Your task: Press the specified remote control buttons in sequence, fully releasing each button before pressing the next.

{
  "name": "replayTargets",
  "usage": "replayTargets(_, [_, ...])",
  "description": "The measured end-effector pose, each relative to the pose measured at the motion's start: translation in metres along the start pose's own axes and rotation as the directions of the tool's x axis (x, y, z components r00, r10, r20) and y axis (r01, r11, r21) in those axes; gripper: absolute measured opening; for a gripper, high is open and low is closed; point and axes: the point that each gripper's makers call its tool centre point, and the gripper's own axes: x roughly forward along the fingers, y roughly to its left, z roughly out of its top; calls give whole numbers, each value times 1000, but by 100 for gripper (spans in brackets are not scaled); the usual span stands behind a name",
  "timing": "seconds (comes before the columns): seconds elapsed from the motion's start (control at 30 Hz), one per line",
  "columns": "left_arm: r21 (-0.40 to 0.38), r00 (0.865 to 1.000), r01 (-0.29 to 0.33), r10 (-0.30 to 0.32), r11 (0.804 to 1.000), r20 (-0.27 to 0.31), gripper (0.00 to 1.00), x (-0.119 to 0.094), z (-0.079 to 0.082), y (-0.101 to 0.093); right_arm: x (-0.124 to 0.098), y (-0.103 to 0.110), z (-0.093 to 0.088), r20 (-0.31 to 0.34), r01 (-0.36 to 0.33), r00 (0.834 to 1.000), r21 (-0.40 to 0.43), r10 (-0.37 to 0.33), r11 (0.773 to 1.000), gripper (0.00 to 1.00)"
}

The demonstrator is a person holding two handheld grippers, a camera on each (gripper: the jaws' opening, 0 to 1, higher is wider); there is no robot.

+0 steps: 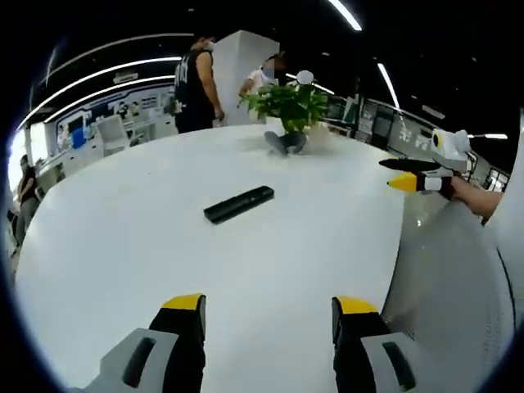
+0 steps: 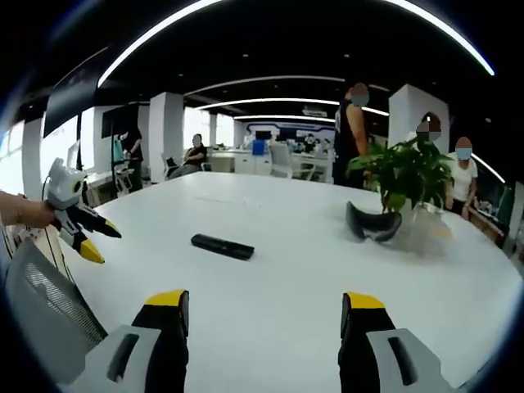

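Note:
A slim black remote control (image 1: 238, 204) lies flat on the white table (image 1: 164, 246), well ahead of my left gripper (image 1: 268, 309), whose yellow-tipped jaws stand open and hold nothing. In the right gripper view the same remote (image 2: 222, 246) lies ahead and to the left of my right gripper (image 2: 265, 303), also open with nothing between its jaws. The right gripper (image 1: 403, 174) enters the left gripper view at the right edge, held in a hand. The left gripper (image 2: 97, 241) shows at the left of the right gripper view, jaws apart.
A potted green plant (image 1: 291, 106) stands past the remote, with a dark headset-like object (image 2: 372, 225) at its base. A grey mesh chair back (image 2: 49, 307) sits at the table edge. Several people (image 1: 195, 82) stand behind the table.

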Motion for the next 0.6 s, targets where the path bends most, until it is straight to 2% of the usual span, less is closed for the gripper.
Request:
replayTargets(0.03, [6, 1000, 8, -8, 1000, 2, 62, 5, 4, 2, 0, 0, 0, 1, 0, 1000, 0, 0, 1000, 75])
replayTargets(0.1, [29, 998, 63, -63, 998, -11, 62, 18, 16, 2, 0, 0, -1, -3, -1, 1000, -1, 1, 1000, 75])
replayTargets(0.2, [15, 995, 99, -98, 995, -26, 62, 32, 26, 6, 0, 0, -1, -4, 2, 1000, -6, -2, 1000, 74])
replayTargets(0.3, [-17, 991, 134, -135, 991, -23, 62, 48, 38, 12, -1, -3, -2, -12, 14, 1000, -7, -14, 1000, 74])
replayTargets(0.37, [-81, 985, 169, -170, 982, -4, 62, 58, 46, 13, -1, -4, -3, -15, 18, 1000, -10, -18, 1000, 73])
replayTargets(0.47, [-98, 980, 192, -196, 976, -27, 61, 72, 52, 21, -1, -5, -4, -16, 22, 1000, -3, -22, 1000, 73])
replayTargets(0.53, [-151, 971, 227, -236, 962, -42, 61, 76, 54, 19, -1, -4, -4, -16, 19, 1000, 0, -19, 1000, 72])
replayTargets(0.6, [-131, 971, 220, -230, 967, -70, 61, 84, 58, 26, -1, -3, -5, -21, 12, 1000, -1, -12, 1000, 72])
